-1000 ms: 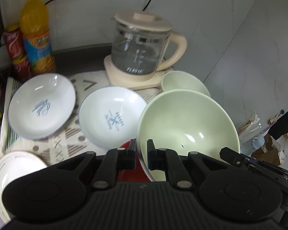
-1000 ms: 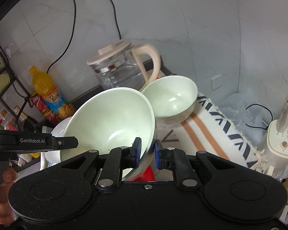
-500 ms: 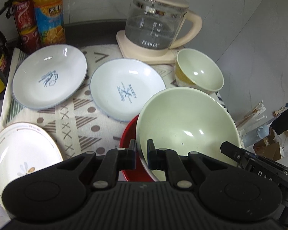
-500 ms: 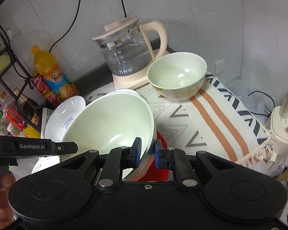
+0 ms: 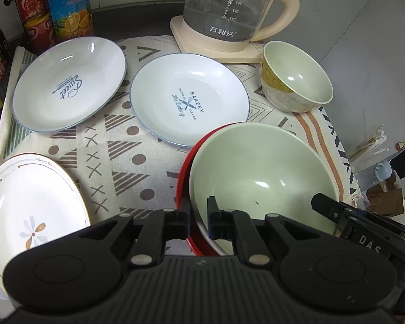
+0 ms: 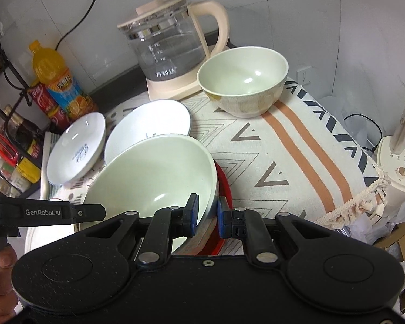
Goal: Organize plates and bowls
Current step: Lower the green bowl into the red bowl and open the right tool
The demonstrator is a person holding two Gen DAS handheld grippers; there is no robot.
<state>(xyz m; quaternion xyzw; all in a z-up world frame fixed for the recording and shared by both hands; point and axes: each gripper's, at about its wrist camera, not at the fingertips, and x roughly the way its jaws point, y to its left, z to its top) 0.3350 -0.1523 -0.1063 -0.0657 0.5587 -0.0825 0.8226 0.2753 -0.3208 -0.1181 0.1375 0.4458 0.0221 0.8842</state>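
Both claws pinch the near rim of the large green bowl: the left gripper has one finger inside the bowl and one outside at its left edge, and the right gripper clamps the rim on the opposite side, its blue-padded fingers pressed against the bowl wall. That bowl is round, with no long axis to speak of; its mouth faces up and tips slightly away from the cameras. It sits nested in a red bowl, of which only a crescent of rim shows beside it, on the patterned cloth. To the left, near the cloth's edge, lies a gold-rimmed plate with a flower print. Farther back two blue-rimmed white plates lie flat, the bakery plate just beyond the red bowl and the sweet plate left of it. A small green bowl stands upright at the right rear, just beside the glass kettle on its cream base. An orange juice bottle and red cans stand at the far left by the wall.
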